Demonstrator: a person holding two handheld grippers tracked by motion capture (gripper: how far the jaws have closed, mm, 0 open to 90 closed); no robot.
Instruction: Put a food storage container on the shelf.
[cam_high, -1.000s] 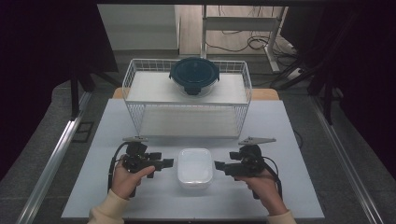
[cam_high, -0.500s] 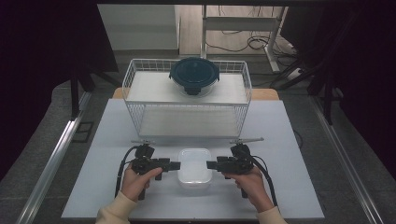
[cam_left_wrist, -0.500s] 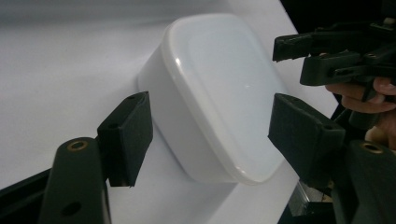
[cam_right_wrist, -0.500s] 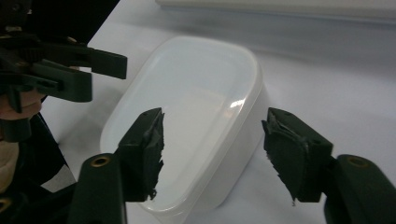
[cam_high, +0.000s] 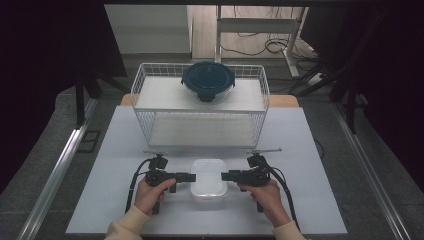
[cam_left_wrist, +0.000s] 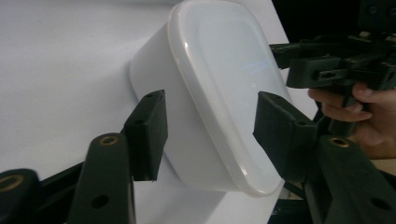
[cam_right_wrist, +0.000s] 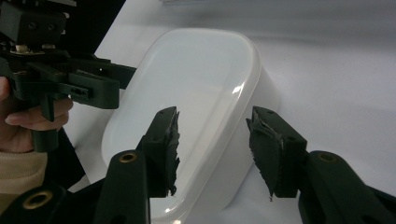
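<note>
The white box (cam_high: 209, 179) sits on the table (cam_high: 310, 150) in front of the wire rack (cam_high: 200, 107). Left gripper (cam_high: 192, 177) and right gripper (cam_high: 225, 176) flank its short ends, jaws parted wide astride the rim, holding nothing. Likely set for a two-sided lift.

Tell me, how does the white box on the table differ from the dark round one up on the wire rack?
The white box is rectangular with rounded corners; the dark container is round. The white box has a pale, plain lid; the dark container has a dark blue lid with side clasps. The white box sits low on the table between two grippers; the dark container stands on the rack. Both are lidded and upright.
</note>
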